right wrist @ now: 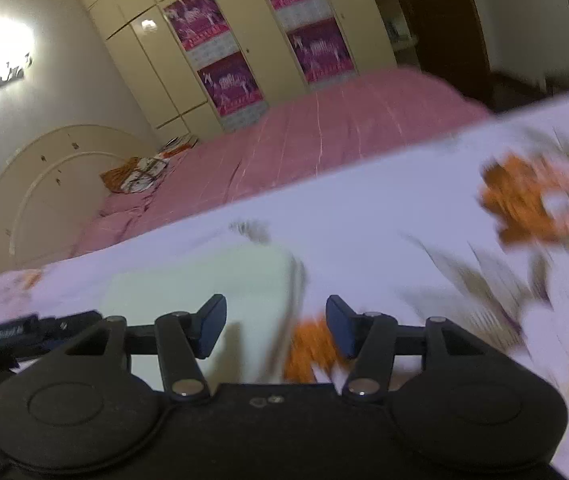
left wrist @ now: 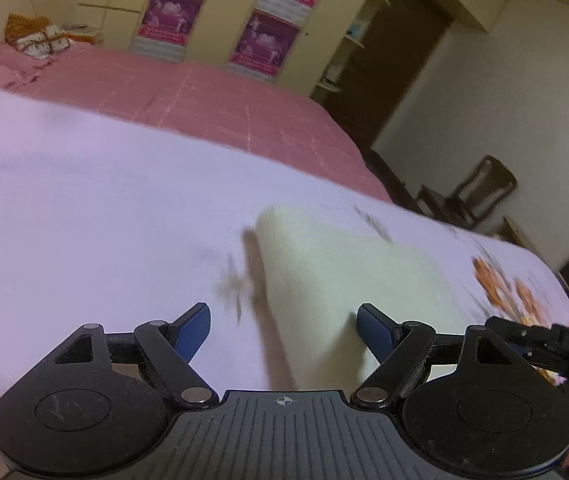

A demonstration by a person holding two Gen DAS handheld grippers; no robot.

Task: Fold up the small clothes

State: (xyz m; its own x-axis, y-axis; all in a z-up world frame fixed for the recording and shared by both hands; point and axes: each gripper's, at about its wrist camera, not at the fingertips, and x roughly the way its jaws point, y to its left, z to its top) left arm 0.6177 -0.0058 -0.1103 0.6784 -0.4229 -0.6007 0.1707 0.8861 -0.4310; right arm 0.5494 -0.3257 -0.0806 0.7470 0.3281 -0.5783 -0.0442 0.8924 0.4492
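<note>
The left hand-held gripper [left wrist: 283,330] hovers low over the white sheet [left wrist: 84,200], its blue fingers [left wrist: 192,332] spread apart and holding nothing. The pale cloth [left wrist: 344,280] lies flat on the sheet just ahead, its near left edge running in between the jaws, probably so that edge can be pinched for the next fold. The cloth looks already doubled, with a thick folded edge on its far left side. To its right, the right hand-held gripper [right wrist: 276,328] is also apart and empty, poised over the cloth's [right wrist: 204,280] near right edge, beside an orange flower print [right wrist: 308,348] on the sheet [right wrist: 364,220]. Both tools flank the cloth, which suits lifting two corners together. Beyond the sheet's far edge, the pink bed [left wrist: 204,96] stretches toward the wardrobe [left wrist: 220,8]. Motion blur hides finer detail.
</note>
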